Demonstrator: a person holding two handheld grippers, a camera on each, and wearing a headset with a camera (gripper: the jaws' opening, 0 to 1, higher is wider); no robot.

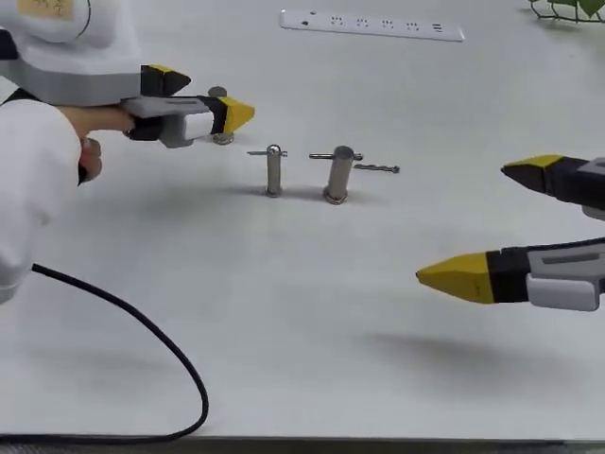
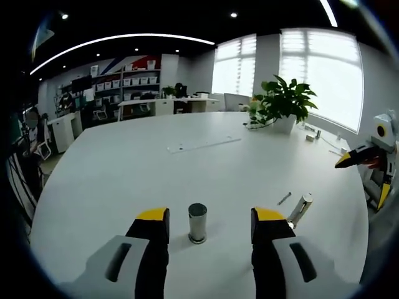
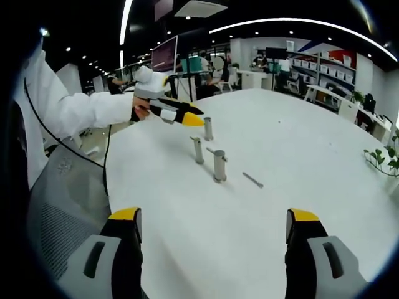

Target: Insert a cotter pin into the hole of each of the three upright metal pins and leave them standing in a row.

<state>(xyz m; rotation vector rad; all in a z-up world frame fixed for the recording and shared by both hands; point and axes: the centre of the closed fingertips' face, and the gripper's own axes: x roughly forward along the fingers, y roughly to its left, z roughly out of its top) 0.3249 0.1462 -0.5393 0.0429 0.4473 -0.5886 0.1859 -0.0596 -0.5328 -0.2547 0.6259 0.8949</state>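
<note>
1. A wide white table (image 1: pixel 284 340) spanned the head view, with a white power strip (image 1: pixel 371 26) near the top edge.
2. In the left gripper view, bright windows (image 2: pixel 324 68) stood at upper right, with a potted plant (image 2: pixel 283 99) before them.
3. Shelves of boxes (image 2: pixel 134 80) lined the far wall at upper left, under a curved ceiling light strip (image 2: pixel 124 39).
4. A grey mesh chair (image 3: pixel 56 205) sat at lower left of the right gripper view.

The head view looks down on the surface (image 1: pixel 302 312), the left gripper view sits low, close to one metal pin (image 2: pixel 197 222), and the right gripper view faces that pin from farther off.
</note>
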